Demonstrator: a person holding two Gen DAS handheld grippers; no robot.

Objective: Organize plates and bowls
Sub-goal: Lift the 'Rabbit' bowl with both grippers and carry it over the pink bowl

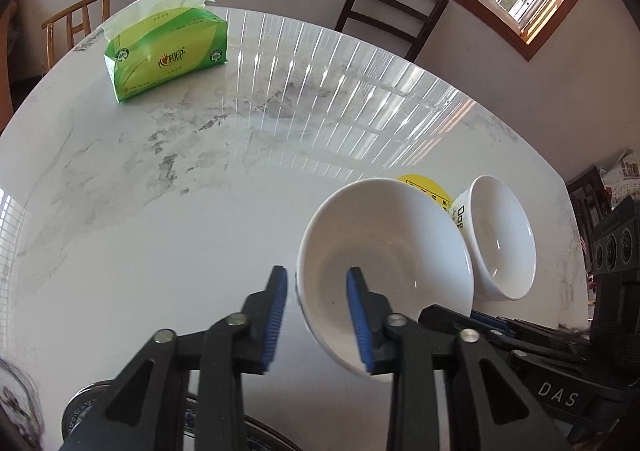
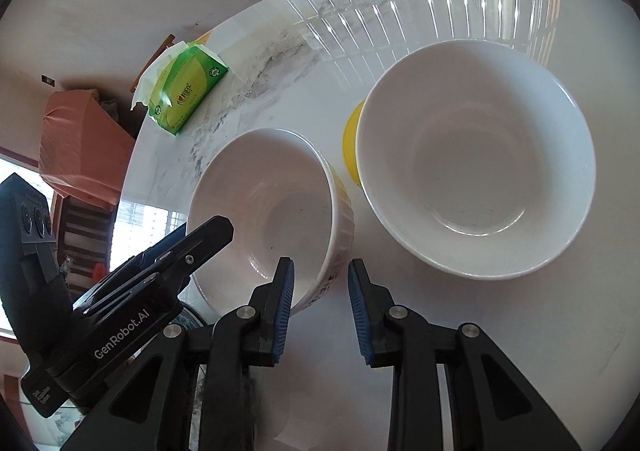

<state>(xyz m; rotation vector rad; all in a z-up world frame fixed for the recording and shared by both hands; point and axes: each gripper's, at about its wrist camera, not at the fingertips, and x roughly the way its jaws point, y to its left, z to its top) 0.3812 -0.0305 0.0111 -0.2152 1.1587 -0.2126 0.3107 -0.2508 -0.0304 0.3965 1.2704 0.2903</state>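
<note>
Two white bowls stand on the marble table (image 1: 160,231). In the left wrist view my left gripper (image 1: 316,279) is open; its right finger is inside the nearer bowl (image 1: 384,251) and its left finger outside the rim. A second bowl (image 1: 502,235) with black lettering stands to the right. In the right wrist view my right gripper (image 2: 320,271) is open; its left finger is inside the ribbed, lettered bowl (image 2: 268,211) and its right finger outside the wall. The larger plain bowl (image 2: 476,155) stands to the right, apart from it.
A green tissue pack (image 1: 166,55) lies at the far side of the table, also in the right wrist view (image 2: 186,91). A yellow lid (image 1: 426,187) lies behind the bowls. Chairs (image 1: 392,7) stand beyond the far edge. A patterned plate rim (image 1: 84,407) shows at bottom left.
</note>
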